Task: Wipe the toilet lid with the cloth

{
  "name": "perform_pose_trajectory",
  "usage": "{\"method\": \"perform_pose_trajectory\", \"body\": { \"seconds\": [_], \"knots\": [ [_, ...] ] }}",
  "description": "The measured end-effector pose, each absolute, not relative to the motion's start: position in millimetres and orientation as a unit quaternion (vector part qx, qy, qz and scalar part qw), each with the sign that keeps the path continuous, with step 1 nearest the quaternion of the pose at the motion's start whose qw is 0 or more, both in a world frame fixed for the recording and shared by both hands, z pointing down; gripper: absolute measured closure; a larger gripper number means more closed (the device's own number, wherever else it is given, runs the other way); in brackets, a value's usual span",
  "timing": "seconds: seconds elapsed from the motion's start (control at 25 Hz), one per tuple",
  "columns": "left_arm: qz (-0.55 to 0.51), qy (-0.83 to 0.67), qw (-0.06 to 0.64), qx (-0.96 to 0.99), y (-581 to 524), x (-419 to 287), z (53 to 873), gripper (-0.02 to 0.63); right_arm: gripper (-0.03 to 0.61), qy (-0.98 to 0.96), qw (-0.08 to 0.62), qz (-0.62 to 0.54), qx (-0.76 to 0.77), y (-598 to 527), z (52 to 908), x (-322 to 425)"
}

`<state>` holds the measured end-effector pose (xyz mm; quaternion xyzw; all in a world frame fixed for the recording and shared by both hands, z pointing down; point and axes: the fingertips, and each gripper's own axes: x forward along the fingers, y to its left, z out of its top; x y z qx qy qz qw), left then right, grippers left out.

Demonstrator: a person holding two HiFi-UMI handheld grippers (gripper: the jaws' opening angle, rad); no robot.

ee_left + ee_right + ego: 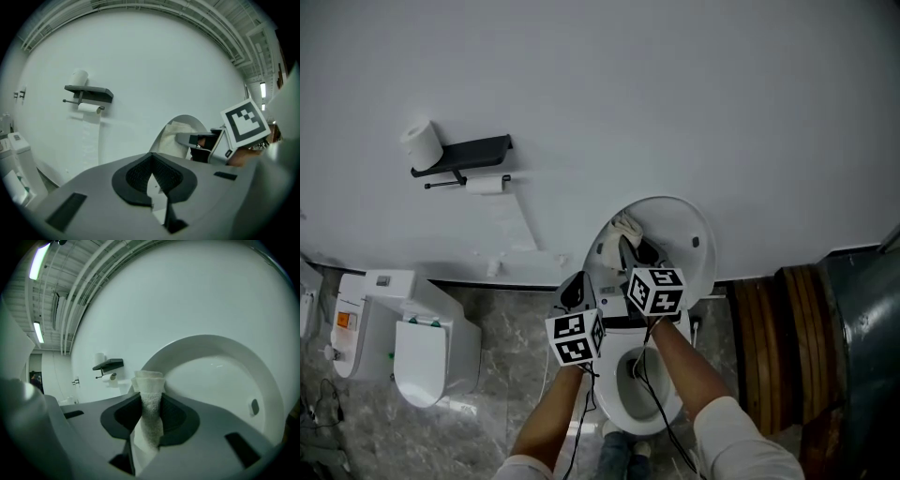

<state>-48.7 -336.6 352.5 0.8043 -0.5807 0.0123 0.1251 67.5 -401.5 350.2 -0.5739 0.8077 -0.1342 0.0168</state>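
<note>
Closest in, right gripper (pixel 150 425): jaws clamped on the white cloth (pixel 149 383), with its folded end poking out past the tips. Straight ahead of those jaws and off to their right, the raised toilet lid (pixel 220 380), inner face turned toward them. Seen from the head view, same grip: right gripper (pixel 628 251) reaching up with the cloth (pixel 625 227) at the left part of the toilet lid (pixel 686 225), apparently against it, though contact not certain. Below and behind the jaws, the open toilet bowl (pixel 623 398).

Left gripper (pixel 152 182): jaws closed together, nothing pinched between them. Ahead of them and to their right, the other gripper's marker cube (pixel 244 124), the cloth (pixel 176 138) and the lid's rim (pixel 190 118). Up and to the left of these jaws, on the white wall (pixel 154 65), a dark paper holder (pixel 89 93) with a spare roll (pixel 79 76) standing on top. From above, left gripper (pixel 576 291) just beside the right one, on its left and slightly lower.
</note>
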Motion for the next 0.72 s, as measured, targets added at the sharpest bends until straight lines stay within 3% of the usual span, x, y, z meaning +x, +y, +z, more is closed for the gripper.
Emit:
{"method": "perform_pose_trajectory", "body": {
  "seconds": [0.44, 0.72],
  "knots": [
    [0.02, -0.57, 0.117, 0.813, -355, -34, 355, 0.601, 0.479, 0.782, -0.041, -0.058, -0.62, -446, 354, 80],
    [0.017, -0.567, 0.108, 0.817, -360, -28, 348, 0.601, 0.479, 0.708, -0.037, -0.039, -0.704, -440, 349, 184]
  ]
}}
